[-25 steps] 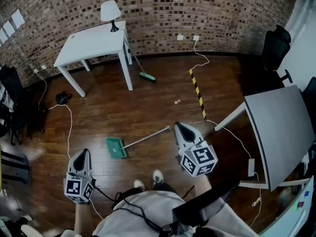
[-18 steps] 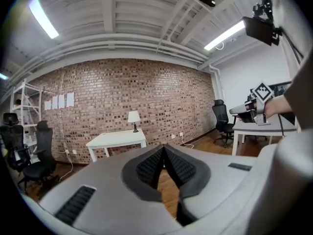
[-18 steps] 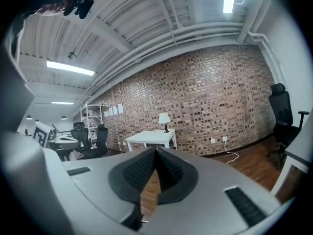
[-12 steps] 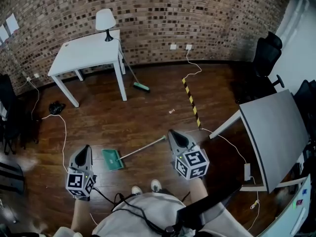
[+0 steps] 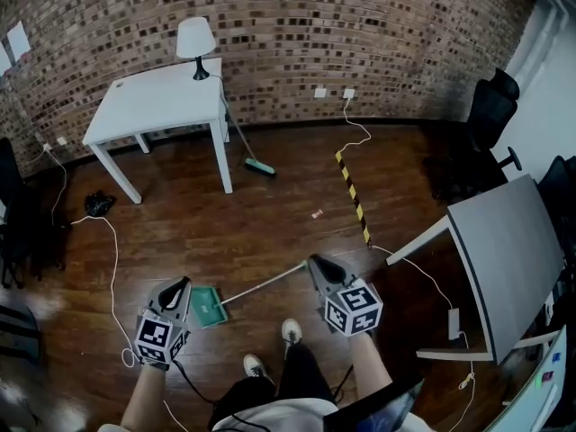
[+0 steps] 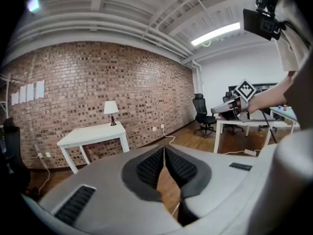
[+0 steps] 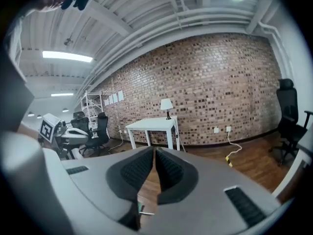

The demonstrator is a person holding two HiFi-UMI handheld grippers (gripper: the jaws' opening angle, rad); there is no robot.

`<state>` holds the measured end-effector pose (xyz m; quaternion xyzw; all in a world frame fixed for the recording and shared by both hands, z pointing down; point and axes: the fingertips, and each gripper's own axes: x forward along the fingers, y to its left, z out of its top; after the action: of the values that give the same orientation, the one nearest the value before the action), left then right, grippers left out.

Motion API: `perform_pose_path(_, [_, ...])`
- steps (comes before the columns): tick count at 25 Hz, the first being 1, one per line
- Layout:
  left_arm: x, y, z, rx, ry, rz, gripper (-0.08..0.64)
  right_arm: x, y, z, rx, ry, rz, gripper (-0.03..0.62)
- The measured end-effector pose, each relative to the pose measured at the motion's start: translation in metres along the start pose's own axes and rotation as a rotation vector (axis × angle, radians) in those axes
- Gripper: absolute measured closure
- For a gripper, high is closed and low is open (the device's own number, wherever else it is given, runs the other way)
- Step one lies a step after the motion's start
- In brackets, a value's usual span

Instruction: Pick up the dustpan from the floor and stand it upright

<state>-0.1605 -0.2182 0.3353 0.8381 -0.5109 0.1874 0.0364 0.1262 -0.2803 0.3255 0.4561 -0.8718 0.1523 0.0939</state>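
Note:
A green dustpan (image 5: 208,305) with a long pale handle (image 5: 265,284) lies flat on the wooden floor in the head view. My left gripper (image 5: 183,283) has its tip just left of the pan's edge. My right gripper (image 5: 315,260) hovers at the handle's far end. Both sets of jaws are opening, showing a narrow gap with nothing between the pads. The left gripper (image 6: 164,148) looks across the room in the left gripper view. Low in the gap of the right gripper (image 7: 154,151), the right gripper view shows a sliver of the green handle end (image 7: 140,209).
A white table (image 5: 153,102) with a lamp (image 5: 196,39) stands by the brick wall, and a broom (image 5: 259,166) leans against it. A yellow-black strip (image 5: 353,192) and white cables lie on the floor. A grey desk (image 5: 504,250) is at right. My shoes (image 5: 290,332) are just behind the dustpan.
Both grippers have sunk toward the floor and closed in on the dustpan, the left one swinging right to the pan. The right tip now sits at the handle's end.

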Motion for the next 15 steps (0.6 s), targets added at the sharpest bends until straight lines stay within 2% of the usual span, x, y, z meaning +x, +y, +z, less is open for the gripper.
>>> perform_pose_path(3, [0.029, 0.0, -0.03, 0.004, 0.049, -0.027, 0.524, 0.025, -0.02, -0.037, 0.069, 0.035, 0.018, 0.565])
perform_pose_path(5, [0.058, -0.002, -0.058, 0.006, 0.08, -0.06, 0.484, 0.049, -0.032, -0.069, 0.022, 0.073, 0.042, 0.543])
perform_pose_path(6, [0.073, -0.004, -0.076, 0.009, 0.095, -0.082, 0.463, 0.063, -0.039, -0.088, 0.002, 0.091, 0.061, 0.503])
perform_pose_path(8, [0.108, -0.006, -0.117, 0.017, 0.124, -0.121, 0.442, 0.093, -0.053, -0.126, 0.007, 0.11, 0.101, 0.437])
perform_pose_path(9, [0.126, -0.005, -0.139, 0.021, 0.141, -0.137, 0.439, 0.109, -0.061, -0.146, 0.022, 0.114, 0.115, 0.425])
perform_pose_path(12, [0.18, -0.012, -0.207, 0.035, 0.202, -0.174, 0.423, 0.152, -0.09, -0.213, 0.073, 0.137, 0.12, 0.414])
perform_pose_path(15, [0.227, -0.034, -0.276, 0.089, 0.255, -0.227, 0.411, 0.184, -0.116, -0.291, 0.123, 0.174, 0.111, 0.414])
